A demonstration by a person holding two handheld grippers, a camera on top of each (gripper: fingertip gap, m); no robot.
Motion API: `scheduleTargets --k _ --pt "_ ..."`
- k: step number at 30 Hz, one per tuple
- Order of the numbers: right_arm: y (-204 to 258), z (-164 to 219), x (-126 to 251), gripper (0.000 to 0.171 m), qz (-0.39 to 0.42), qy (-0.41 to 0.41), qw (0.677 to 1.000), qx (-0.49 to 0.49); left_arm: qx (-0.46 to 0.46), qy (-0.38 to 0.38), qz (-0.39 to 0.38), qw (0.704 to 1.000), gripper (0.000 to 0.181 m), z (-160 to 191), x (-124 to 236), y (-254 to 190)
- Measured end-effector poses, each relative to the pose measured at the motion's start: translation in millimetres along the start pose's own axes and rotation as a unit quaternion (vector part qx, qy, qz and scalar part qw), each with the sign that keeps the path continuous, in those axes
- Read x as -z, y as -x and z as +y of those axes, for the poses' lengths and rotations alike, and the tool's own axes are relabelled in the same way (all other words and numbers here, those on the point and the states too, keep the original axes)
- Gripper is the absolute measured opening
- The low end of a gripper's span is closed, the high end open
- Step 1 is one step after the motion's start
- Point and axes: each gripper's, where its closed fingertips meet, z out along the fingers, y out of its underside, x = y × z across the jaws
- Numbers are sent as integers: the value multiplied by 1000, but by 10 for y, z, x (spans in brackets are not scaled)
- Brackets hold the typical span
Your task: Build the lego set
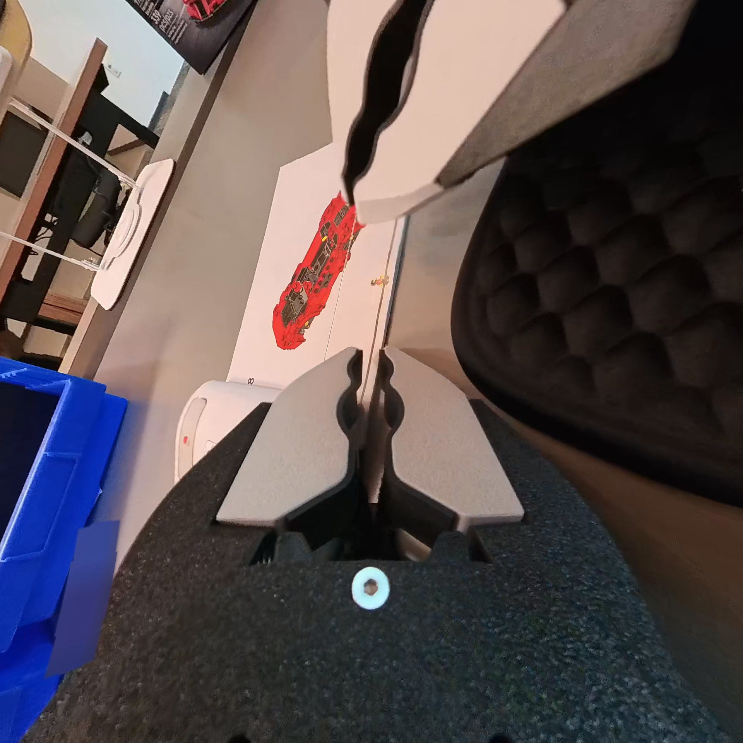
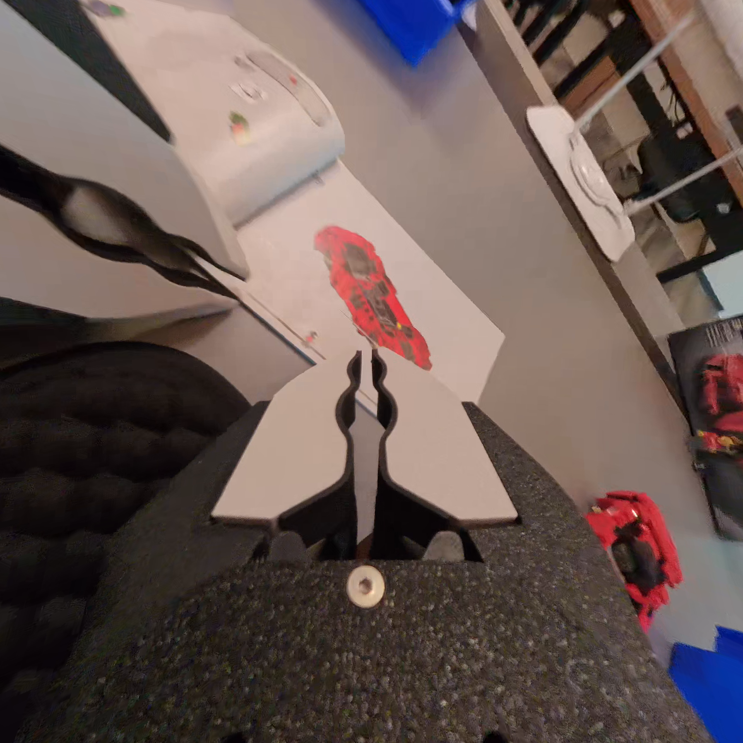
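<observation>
Both jaws pinching the booklet page

My left gripper (image 1: 370,356) has its jaws nearly pressed together on a thin page edge of the instruction booklet (image 1: 305,225); the sheet runs up through the slit between the pads. My right gripper (image 2: 365,358) also has its jaws almost together, tips right at the near edge of the same open page; a thin sheet edge seems to sit in the gap, but blur makes the contact hard to confirm. In the left wrist view my right gripper comes in from the top, tips closed just over the far end of the printed red car picture (image 1: 311,277).

The booklet lies open on the grey worktop (image 2: 442,169), a curled white page (image 2: 249,120) lifted at its left. The built red lego car (image 2: 635,563) sits on the worktop at the right in the right wrist view, well apart from the booklet, just beside the dark set box (image 2: 719,422). Blue bin (image 1: 44,502) near left in the left wrist view. A black quilted cushion (image 1: 611,313) is close on the right there. White flat stand base (image 1: 132,233) at the worktop's far edge, shelving (image 2: 651,80) behind it.
</observation>
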Motion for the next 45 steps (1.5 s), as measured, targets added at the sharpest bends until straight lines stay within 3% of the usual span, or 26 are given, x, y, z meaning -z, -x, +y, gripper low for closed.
scheduleTargets --k 7,25,45 --pt "115 44 -53 10 -30 21 999 -13 -3 2 -2 1000 7 3 -6 -2" --pt "143 66 -51 0 -19 29 999 12 -11 2 -7 1000 7 0 -5 -6" --pt "159 97 -74 0 -26 37 999 9 -23 -15 -18 999 7 -37 8 11"
